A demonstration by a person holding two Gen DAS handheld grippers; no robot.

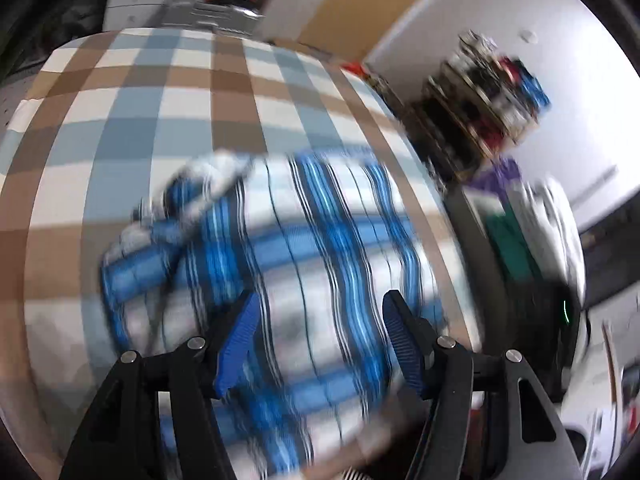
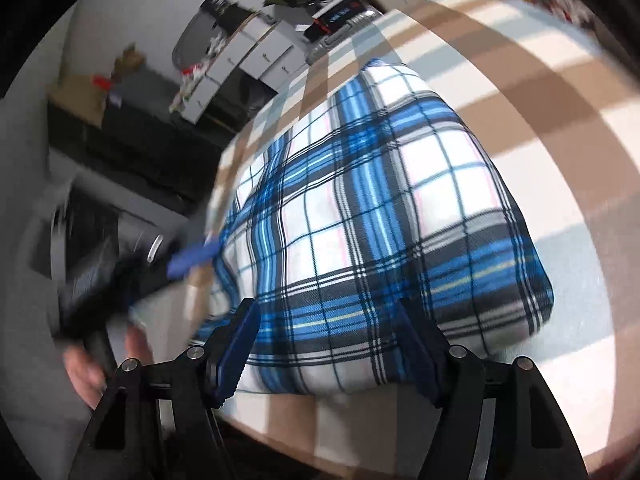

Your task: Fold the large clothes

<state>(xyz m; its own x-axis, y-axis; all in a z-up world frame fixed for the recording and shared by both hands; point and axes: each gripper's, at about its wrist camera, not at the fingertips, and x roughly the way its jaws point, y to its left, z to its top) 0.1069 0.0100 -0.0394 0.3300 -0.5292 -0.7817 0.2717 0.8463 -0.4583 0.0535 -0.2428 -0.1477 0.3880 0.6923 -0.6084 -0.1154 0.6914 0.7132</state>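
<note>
Both my left tool and right tool gape apart, empty, above the folded plaid shirt on the checked desk.

1. The left gripper hangs over a blue-and-white plaid garment, its jaws spread wide with nothing between them.
2. The garment lies bunched on a checked cloth — brown, pale blue and white squares.
3. Motion blur smears the plaid — its folds cannot be made out.
</note>
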